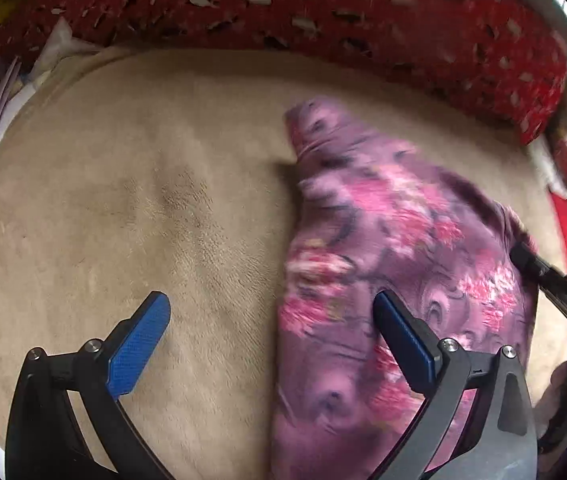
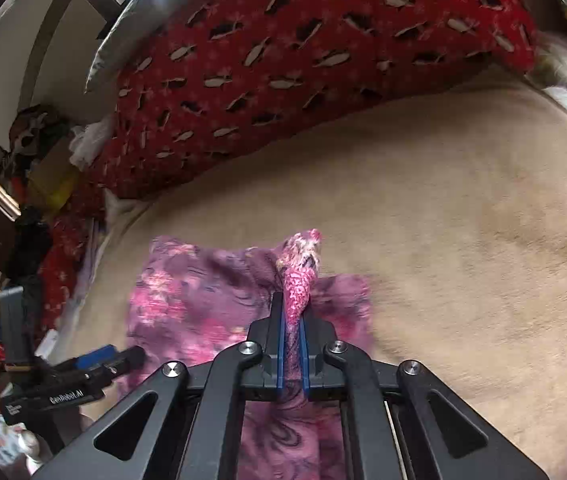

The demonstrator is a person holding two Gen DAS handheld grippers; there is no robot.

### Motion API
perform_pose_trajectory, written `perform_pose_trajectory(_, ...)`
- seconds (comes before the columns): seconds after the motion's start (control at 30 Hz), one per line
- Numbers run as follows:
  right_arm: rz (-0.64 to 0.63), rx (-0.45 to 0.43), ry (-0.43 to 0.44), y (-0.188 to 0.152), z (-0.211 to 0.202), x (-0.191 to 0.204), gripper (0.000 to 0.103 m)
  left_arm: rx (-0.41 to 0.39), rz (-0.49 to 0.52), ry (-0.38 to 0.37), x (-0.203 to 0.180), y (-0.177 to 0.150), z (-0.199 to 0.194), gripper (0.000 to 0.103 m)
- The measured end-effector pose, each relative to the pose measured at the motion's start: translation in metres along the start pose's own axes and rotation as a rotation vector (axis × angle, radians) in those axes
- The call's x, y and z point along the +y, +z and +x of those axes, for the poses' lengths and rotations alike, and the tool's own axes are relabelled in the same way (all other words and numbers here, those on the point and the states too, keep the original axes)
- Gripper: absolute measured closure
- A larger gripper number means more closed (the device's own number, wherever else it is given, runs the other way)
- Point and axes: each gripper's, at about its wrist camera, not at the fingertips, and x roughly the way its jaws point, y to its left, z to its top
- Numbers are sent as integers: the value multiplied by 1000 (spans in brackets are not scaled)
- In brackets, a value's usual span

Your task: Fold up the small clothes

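While the right hand-held gripper (image 2: pixel 292 312) pinches a raised fold of the purple floral fleece garment (image 1: pixel 395 248) on the beige plush bed cover (image 1: pixel 143 200), the left hand-held gripper (image 1: pixel 271 340), spread wide, straddles its near long edge, empty.
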Motion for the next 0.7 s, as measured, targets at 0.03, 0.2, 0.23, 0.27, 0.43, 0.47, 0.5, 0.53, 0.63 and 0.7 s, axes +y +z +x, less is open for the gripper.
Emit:
perform_pose_trajectory(0.03, -4, 56, -44, -5, 13, -5, 98, 18, 0, -10, -1, 1, 7, 0)
perform_pose_trajectory(0.2, -111, 69, -101, -10, 2, 9, 88, -27, 3, -41, 6, -8, -27, 2)
perform_pose_trajectory(0.23, -119, 45, -66, -12, -13, 14, 87, -46, 7, -59, 8, -15, -38, 2)
perform_pose_trajectory(0.27, -120, 35, -26, -13, -22, 16, 84, -61, 9, -66, 10, -24, -46, 2)
perform_pose_trajectory(0.43, -149, 134, -42, -50, -16, 10, 50, 42, 34, -13, -1, -56, -12, 1)
perform_pose_trajectory(0.47, -153, 207, -86, -61, 0, 7, 49, 42, 15, -21, 1, -60, -14, 2)
perform_pose_trajectory(0.5, -143, 151, -84, -63, -9, 6, 48, 34, -6, -36, 4, -64, -23, 2)
perform_pose_trajectory(0.53, -139, 144, -101, -62, -14, 9, 46, 23, -6, -44, 6, -66, -30, 2)
perform_pose_trajectory(0.63, -209, 161, -213, -65, -32, 25, 45, -27, 7, 1, 12, -80, -53, 2)
perform_pose_trajectory(0.7, -292, 145, -286, -73, -48, 40, 43, -37, -2, 14, 16, -92, -62, 2)
